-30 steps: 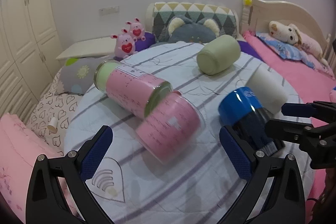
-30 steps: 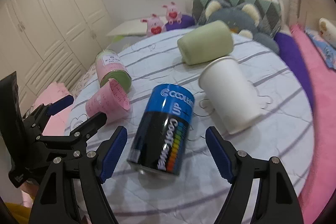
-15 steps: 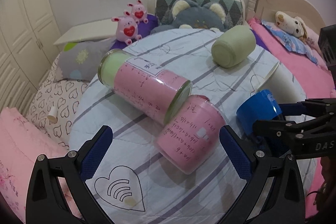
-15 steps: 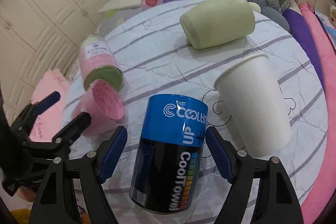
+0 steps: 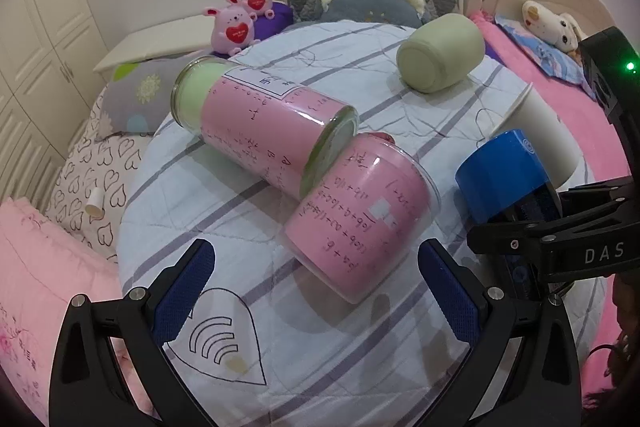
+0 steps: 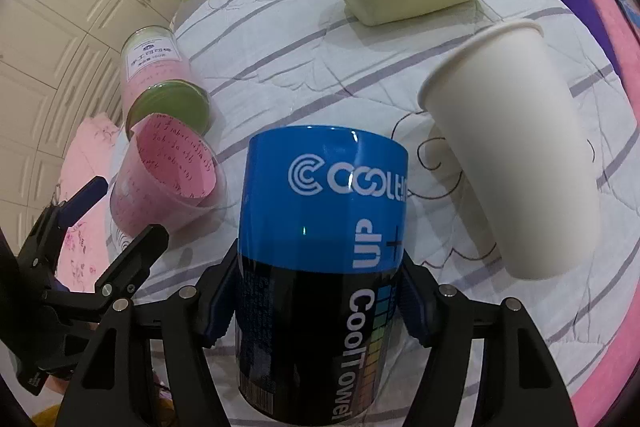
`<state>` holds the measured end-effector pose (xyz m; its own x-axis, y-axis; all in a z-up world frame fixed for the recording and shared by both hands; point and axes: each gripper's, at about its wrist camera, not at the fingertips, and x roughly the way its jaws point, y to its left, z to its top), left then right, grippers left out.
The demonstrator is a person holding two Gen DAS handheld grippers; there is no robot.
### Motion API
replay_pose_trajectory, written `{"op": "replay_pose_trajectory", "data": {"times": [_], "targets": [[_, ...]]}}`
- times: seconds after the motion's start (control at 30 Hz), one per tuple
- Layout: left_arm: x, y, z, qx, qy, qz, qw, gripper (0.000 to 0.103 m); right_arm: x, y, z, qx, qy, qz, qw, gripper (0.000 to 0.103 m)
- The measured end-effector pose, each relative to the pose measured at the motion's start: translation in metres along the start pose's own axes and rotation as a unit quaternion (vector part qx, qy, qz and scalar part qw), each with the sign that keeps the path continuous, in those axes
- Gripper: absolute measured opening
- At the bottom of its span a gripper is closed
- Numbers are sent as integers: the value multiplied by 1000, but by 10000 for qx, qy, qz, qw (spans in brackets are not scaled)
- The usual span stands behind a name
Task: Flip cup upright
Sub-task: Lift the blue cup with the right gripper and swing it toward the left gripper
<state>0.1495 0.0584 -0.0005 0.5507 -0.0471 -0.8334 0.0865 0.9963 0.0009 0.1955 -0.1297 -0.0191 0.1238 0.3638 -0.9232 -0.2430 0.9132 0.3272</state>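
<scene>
Several cups lie on their sides on a round striped table (image 5: 248, 307). My right gripper (image 6: 318, 301) is shut on a blue and black can-shaped cup (image 6: 320, 267), pads against both its sides; it also shows in the left wrist view (image 5: 506, 179). My left gripper (image 5: 316, 287) is open, straddling a clear cup with pink paper inside (image 5: 360, 219), without touching it. That pink cup (image 6: 168, 187) leans against a pink and green glass jar (image 5: 260, 131).
A white paper cup (image 6: 512, 171) lies right of the blue cup. A pale green cup (image 5: 440, 59) lies at the far side. Beds, pillows and plush toys (image 5: 240, 23) surround the table. A wardrobe (image 5: 44, 11) stands at left.
My right gripper moved in and closed on the blue cup. My left gripper came closer to the pink cup and stayed open.
</scene>
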Motion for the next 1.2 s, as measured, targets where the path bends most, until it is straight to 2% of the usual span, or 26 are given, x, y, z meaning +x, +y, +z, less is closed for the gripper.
{"op": "replay_pose_trajectory", "data": {"times": [0.43,0.77,1.0,1.2], "targets": [[-25,-17,-15,45,-220,-50,9997,103,-17,2,-23,-28,-145,51,9999,68],[-32,-37,-38,140,-194,-207,9995,103,-26,-11,-66,202,-266,-76,9994,68],[-29,-45,-52,116,-220,-182,9995,103,-27,-22,-91,308,-296,-75,9991,69],[-29,-49,-56,45,-339,-82,9994,103,-28,-20,-96,107,-392,-128,9991,70]]}}
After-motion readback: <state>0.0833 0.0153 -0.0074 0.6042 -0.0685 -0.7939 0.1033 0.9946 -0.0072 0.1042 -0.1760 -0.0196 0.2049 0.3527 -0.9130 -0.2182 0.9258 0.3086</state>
